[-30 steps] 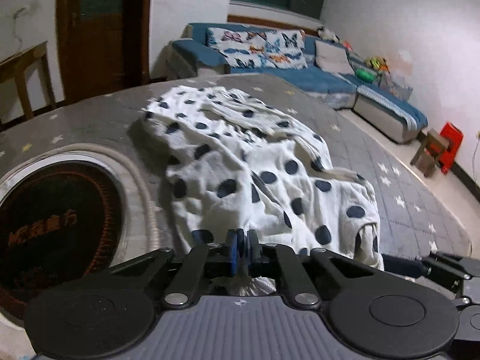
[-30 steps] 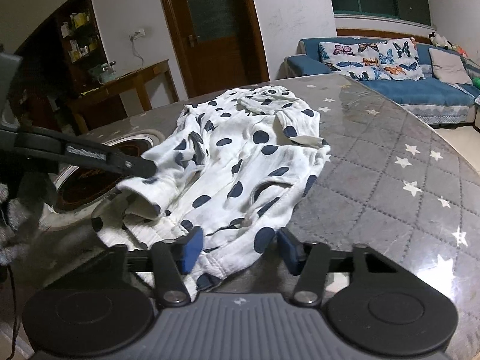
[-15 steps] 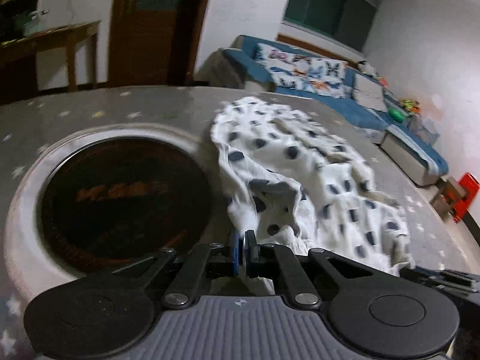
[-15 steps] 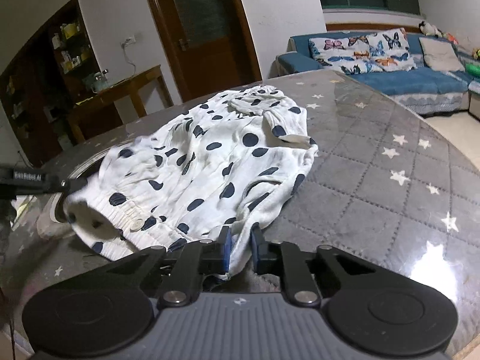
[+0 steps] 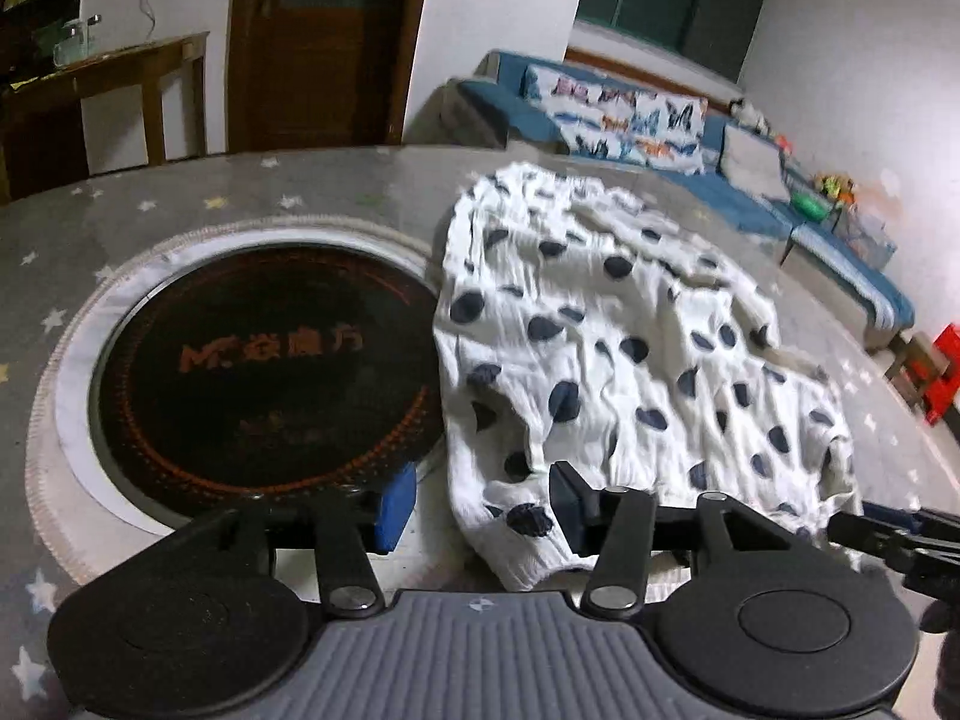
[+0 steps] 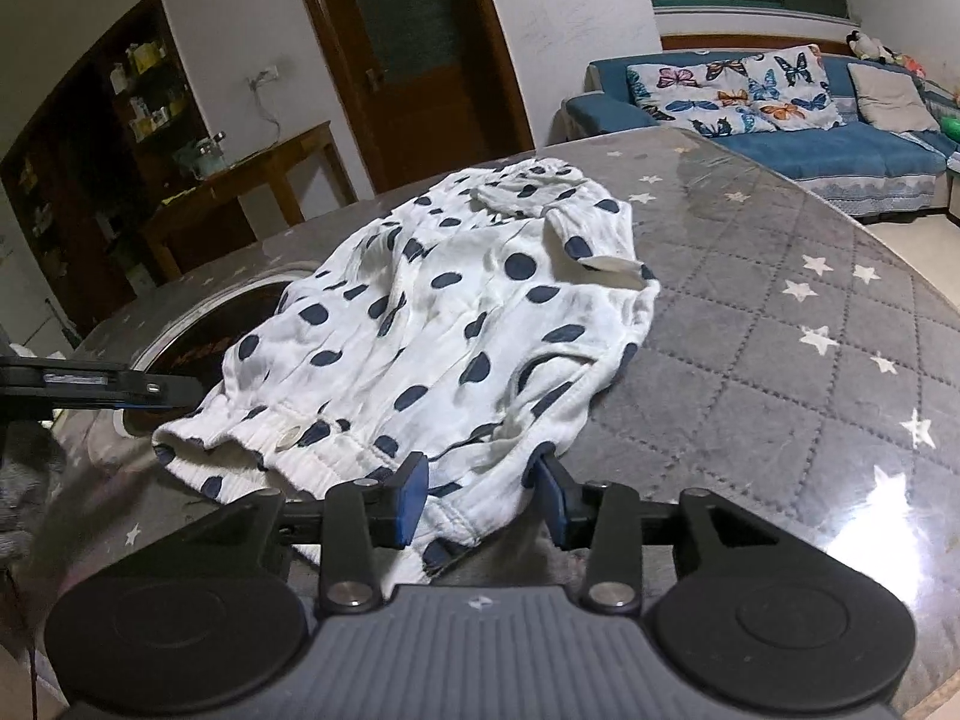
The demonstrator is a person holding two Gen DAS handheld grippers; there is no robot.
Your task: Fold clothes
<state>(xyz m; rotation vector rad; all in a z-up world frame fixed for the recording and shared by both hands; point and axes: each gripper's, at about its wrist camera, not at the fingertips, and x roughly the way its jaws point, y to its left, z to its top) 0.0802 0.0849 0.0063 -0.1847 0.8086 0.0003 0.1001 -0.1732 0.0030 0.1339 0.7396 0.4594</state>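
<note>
L tool (image 5: pixel 480 507) & R tool (image 6: pixel 480 495) both agape over dotted garment (image 6: pixel 444 336); button shows R view only

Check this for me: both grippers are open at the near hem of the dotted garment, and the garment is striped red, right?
Not quite. The garment is white with dark blue dots, not red stripes; the right wrist view shows it. Both the left gripper and right gripper are indeed open at its near hem.

Polka-dot garment spread on a star-patterned round table

A grey quilted table cover (image 6: pixel 780 324) printed with pale stars carries a white garment with navy dots (image 6: pixel 456 324), lying rumpled and flat. Just beside its edge, a dark round cooktop (image 5: pixel 264 360) with orange lettering sits set into the table, ringed in white.
</note>
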